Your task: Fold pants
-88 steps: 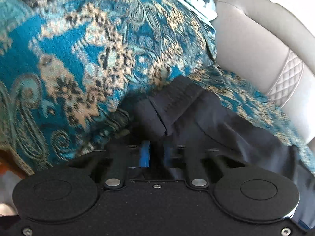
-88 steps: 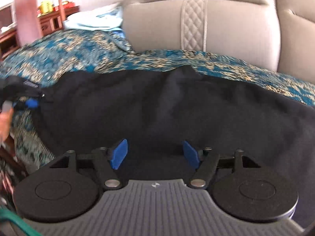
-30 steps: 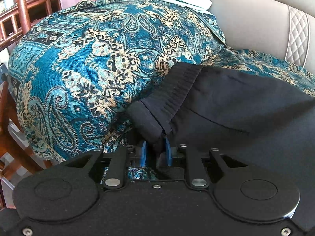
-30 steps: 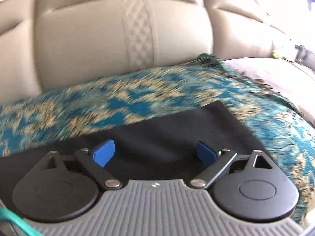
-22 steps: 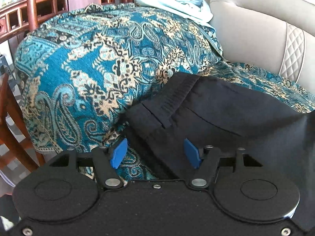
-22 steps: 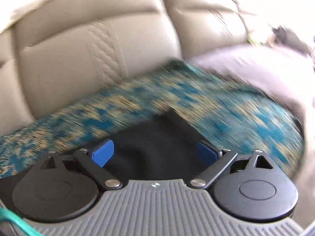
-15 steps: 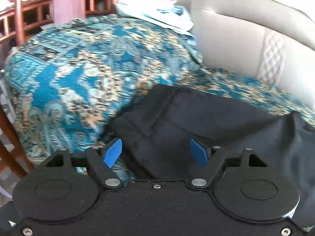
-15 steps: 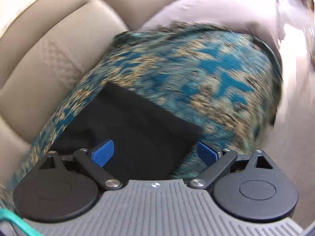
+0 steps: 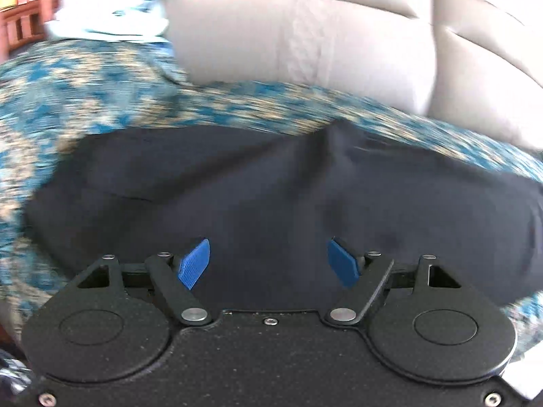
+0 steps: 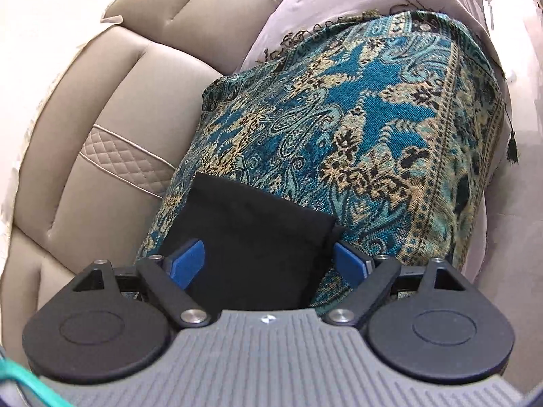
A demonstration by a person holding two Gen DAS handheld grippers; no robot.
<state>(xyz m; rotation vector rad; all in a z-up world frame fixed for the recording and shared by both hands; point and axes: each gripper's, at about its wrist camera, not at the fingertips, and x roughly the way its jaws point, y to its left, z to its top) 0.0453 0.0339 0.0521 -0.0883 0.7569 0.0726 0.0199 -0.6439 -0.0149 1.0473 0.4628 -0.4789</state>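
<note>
Black pants (image 9: pixel 258 186) lie spread across a blue patterned throw (image 9: pixel 85 95) on a sofa seat. A ridge of cloth rises near their far edge in the left wrist view. My left gripper (image 9: pixel 268 263) hovers over the middle of the pants, jaws open and nothing pinched. In the right wrist view the leg end of the pants (image 10: pixel 251 234) lies on the throw (image 10: pixel 373 118). My right gripper (image 10: pixel 269 264) straddles that leg end with its jaws closing. The blue pads (image 10: pixel 188 263) stand apart on either side of the cloth without pressing it.
Beige leather sofa backrests (image 9: pixel 339 47) rise behind the seat. A pale cushion (image 10: pixel 339 3) lies under the throw's fringed end. Light blue cloth (image 9: pixel 112 23) and wooden furniture (image 9: pixel 23 23) sit at the far left. Pale floor (image 10: pixel 522 220) lies beyond the sofa's edge.
My left gripper let go of the waistband, opened, and swung right over the middle of the pants. My right gripper swept right along the pants and rolled, ending over the leg end.
</note>
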